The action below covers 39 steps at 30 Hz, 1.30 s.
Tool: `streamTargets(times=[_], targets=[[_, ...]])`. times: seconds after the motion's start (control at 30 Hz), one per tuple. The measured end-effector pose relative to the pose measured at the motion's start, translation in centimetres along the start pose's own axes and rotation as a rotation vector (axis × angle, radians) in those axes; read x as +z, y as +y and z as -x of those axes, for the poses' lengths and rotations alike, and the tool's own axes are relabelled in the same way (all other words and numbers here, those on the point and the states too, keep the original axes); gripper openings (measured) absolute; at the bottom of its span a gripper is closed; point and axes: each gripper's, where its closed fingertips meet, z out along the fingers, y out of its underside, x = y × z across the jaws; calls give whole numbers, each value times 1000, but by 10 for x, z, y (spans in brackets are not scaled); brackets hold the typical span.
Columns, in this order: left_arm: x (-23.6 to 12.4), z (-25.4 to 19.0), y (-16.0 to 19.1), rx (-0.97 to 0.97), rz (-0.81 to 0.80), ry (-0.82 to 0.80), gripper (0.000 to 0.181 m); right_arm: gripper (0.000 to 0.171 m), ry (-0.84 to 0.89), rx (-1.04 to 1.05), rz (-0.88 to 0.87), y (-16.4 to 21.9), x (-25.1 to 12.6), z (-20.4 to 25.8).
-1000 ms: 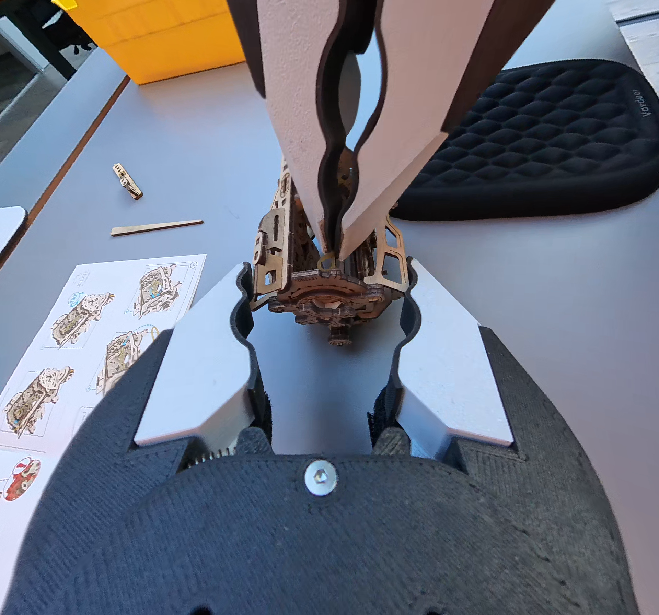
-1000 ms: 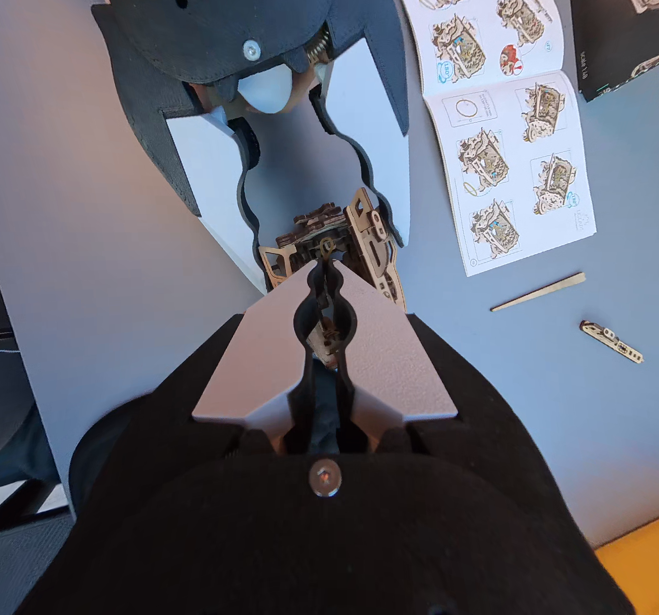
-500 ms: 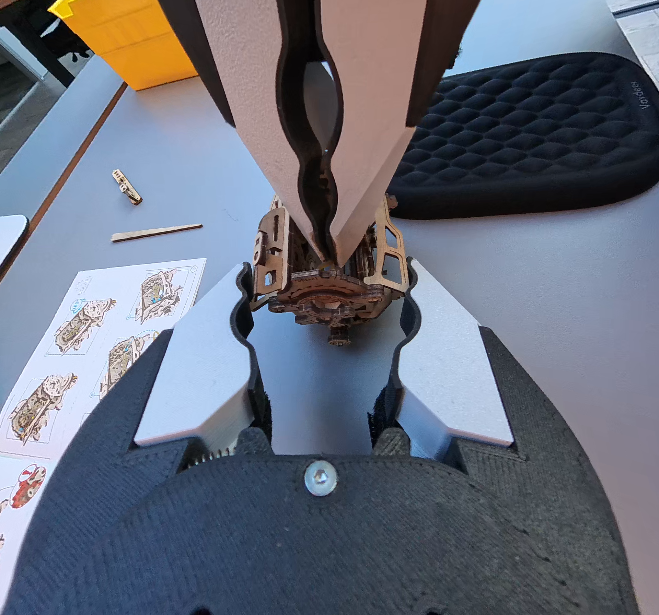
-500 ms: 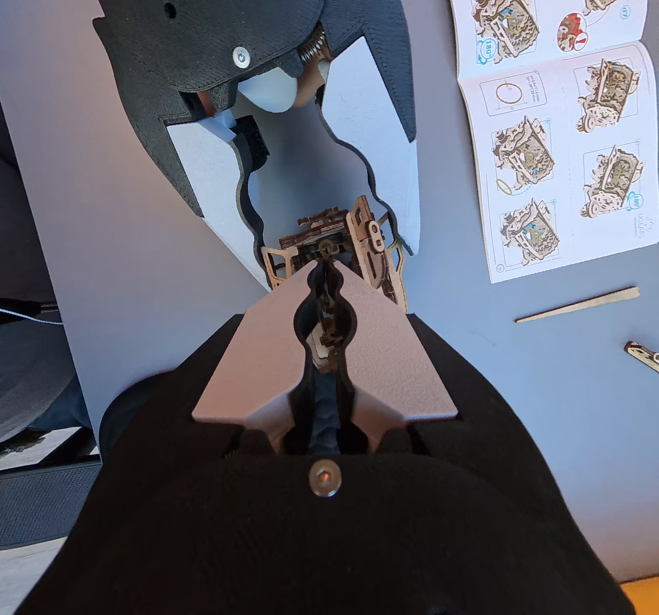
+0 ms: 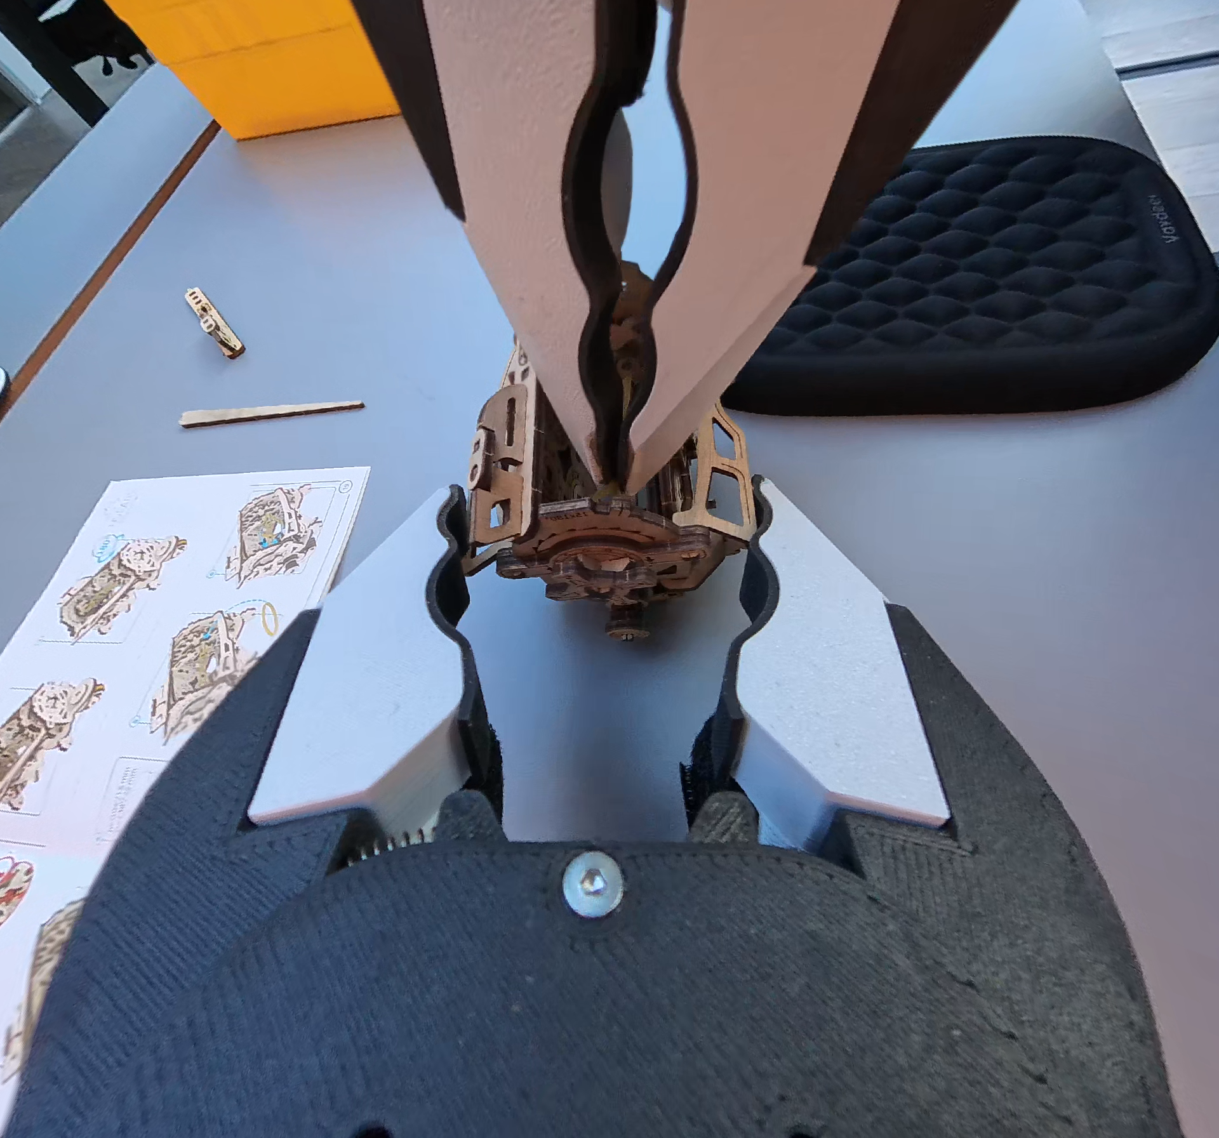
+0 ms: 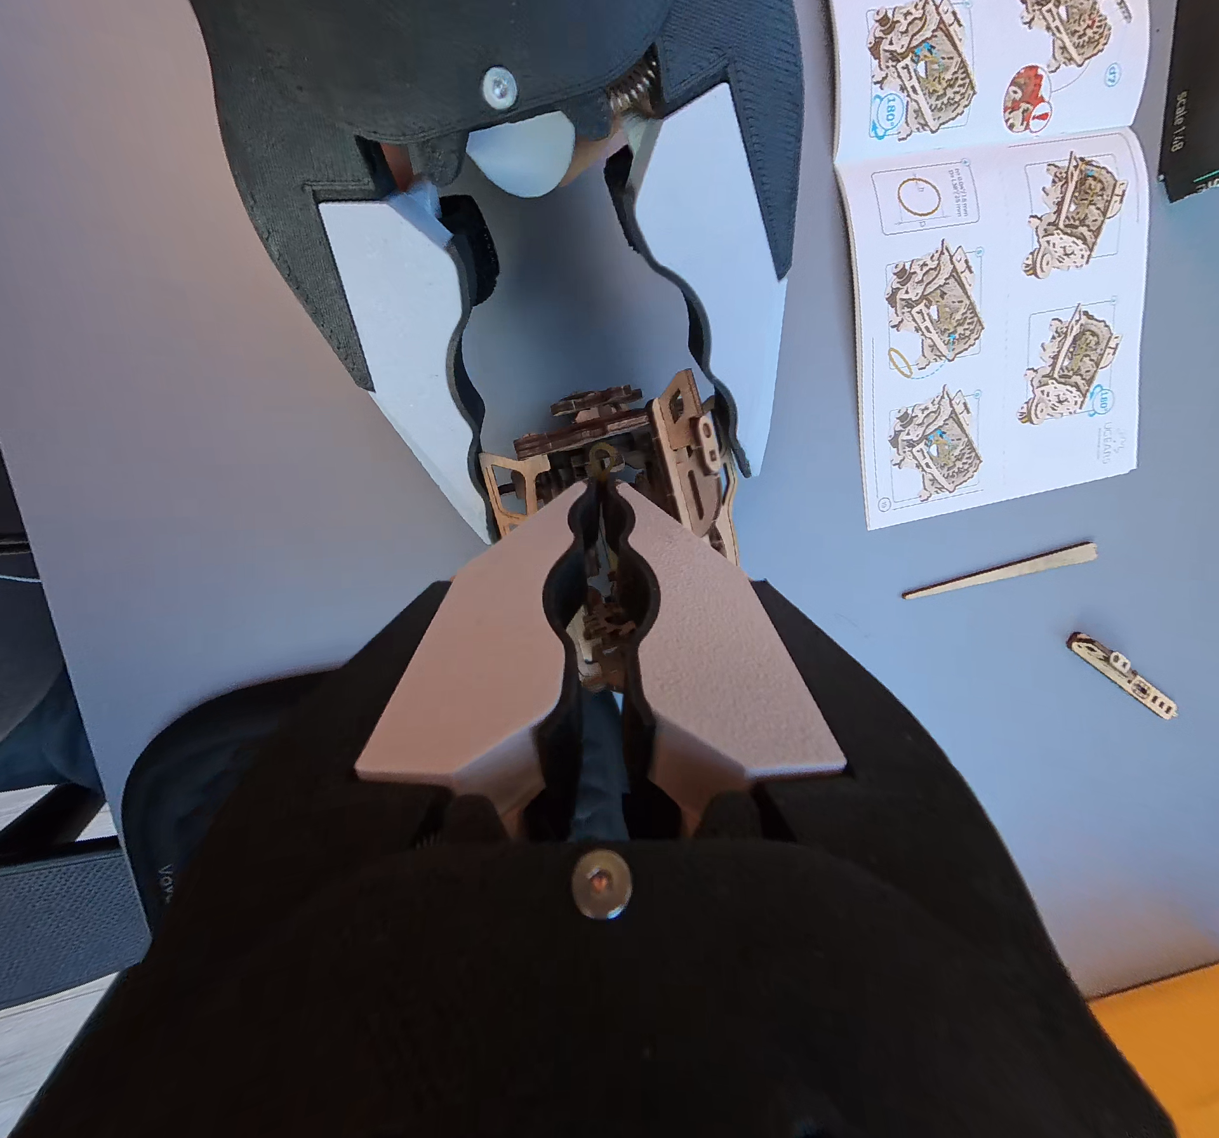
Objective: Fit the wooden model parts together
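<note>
The wooden model, a brown laser-cut gearbox-like assembly, rests on the grey table. My left gripper is shut on it, one fingertip on each side panel. My right gripper comes down from above, and its tips meet at the model's top edge. In the right wrist view my right gripper is shut on a thin yellowish loop that sticks out just past its tips, over the model. The left gripper's fingers flank the model there. Where the loop ends inside the model is hidden.
An open instruction booklet lies beside the model. Past it lie a thin wooden stick and a small wooden part. There is a yellow bin at the far left, a black quilted pad at the right, and a black box.
My right gripper has rocked to one side and back above the model, with its tips staying at the model's top. My left gripper and the model have held still.
</note>
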Motion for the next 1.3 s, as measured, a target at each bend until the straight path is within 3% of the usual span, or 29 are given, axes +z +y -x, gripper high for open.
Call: streamTargets(times=[0.03,0.5,1.3], targets=[[0,0,0,-12,-1,5,83,0,7,-8,1,1,0,0],[0,2,1,-107,-9,57,83,0,75,-83,51,-1,1,-4],[0,1,0,-84,4,44,83,0,147,-101,75,-3,3,-7]])
